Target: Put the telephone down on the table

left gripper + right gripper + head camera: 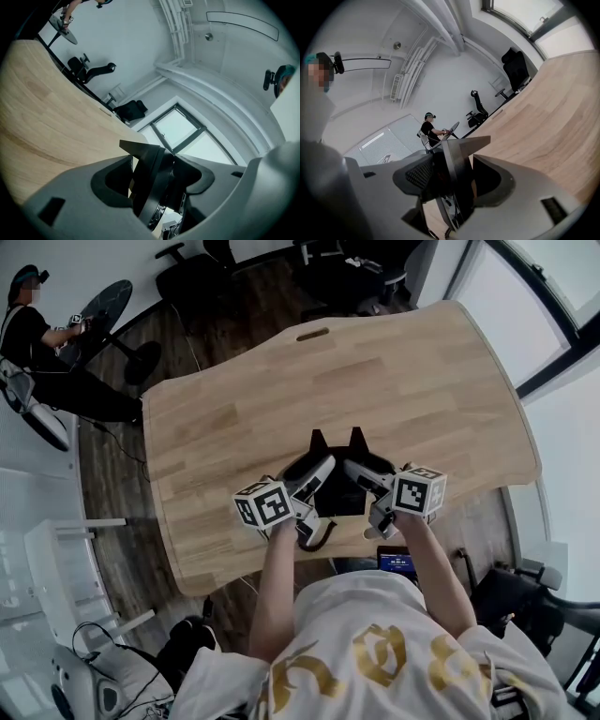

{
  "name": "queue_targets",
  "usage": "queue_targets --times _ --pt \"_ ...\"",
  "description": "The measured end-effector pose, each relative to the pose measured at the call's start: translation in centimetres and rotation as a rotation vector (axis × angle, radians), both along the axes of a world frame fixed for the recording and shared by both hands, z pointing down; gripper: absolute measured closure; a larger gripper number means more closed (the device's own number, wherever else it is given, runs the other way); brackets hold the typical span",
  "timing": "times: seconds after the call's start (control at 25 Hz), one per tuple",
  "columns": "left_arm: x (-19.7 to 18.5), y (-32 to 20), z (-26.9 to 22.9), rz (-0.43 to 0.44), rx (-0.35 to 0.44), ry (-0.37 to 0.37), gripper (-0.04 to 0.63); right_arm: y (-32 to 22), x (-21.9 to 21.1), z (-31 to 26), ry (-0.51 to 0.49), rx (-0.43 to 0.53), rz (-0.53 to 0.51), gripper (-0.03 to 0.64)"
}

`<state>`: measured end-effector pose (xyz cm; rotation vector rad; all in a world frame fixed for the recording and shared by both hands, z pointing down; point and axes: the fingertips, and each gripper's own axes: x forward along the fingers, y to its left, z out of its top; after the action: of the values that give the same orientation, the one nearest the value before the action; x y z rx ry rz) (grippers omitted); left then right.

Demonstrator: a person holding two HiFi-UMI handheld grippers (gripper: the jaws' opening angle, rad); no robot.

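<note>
1. Black slab-shaped plastic telephone (pixel 339 491) hangs at the 6 o'clock edge of the pale wooden table (pixel 375 371). Lowered straight down from here, part of it could overhang and tip off toward the person.
2. Uneven release is a risk. The left gripper (pixel 150 183) and right gripper (pixel 452 183) share the load. If one lets go first, the telephone likely pivots on the other and a corner drops.
3. The grip is thin. Each gripper pinches only an edge of the slab, with a pointed corner poking out past the jaws. Any tilt on the way down could let it rotate or slip.
4. What looks like a coiled cord (pixel 447 233) trails below and could snag or drag the telephone as it lands.
5. Left gripper: jaws drawn narrow, clamped on the telephone's 9 o'clock side.
6. Right gripper: same narrow clamp, on the 3 o'clock side.
7. I can't tell whether the underside touches the table yet. It looks raised.
</note>
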<state>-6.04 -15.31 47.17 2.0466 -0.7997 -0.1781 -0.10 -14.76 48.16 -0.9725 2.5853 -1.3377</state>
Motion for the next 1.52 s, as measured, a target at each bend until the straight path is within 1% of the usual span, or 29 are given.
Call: queue_targets --times 0.24,0.6,1.04,1.52 --pt "0.2 -0.8 2.2 0.008 -0.037 -0.002 0.339 -0.7 0.2 2.2 -0.013 -0.047 0.004 0.374" --pt "0.1 -0.8 4.8 -0.004 -0.090 0.026 0.339 -0.8 0.1 4.6 0.008 -0.098 -0.025 0.374" --pt "0.2 -5.1 8.1 -0.010 -0.166 0.041 0.339 -5.1 0.3 7.7 0.026 -0.164 -0.044 0.374" --pt "0.3 -6.9 10.6 -0.020 -0.216 0.051 0.339 -7.1 0.4 10.2 0.043 -0.207 -0.068 0.374"
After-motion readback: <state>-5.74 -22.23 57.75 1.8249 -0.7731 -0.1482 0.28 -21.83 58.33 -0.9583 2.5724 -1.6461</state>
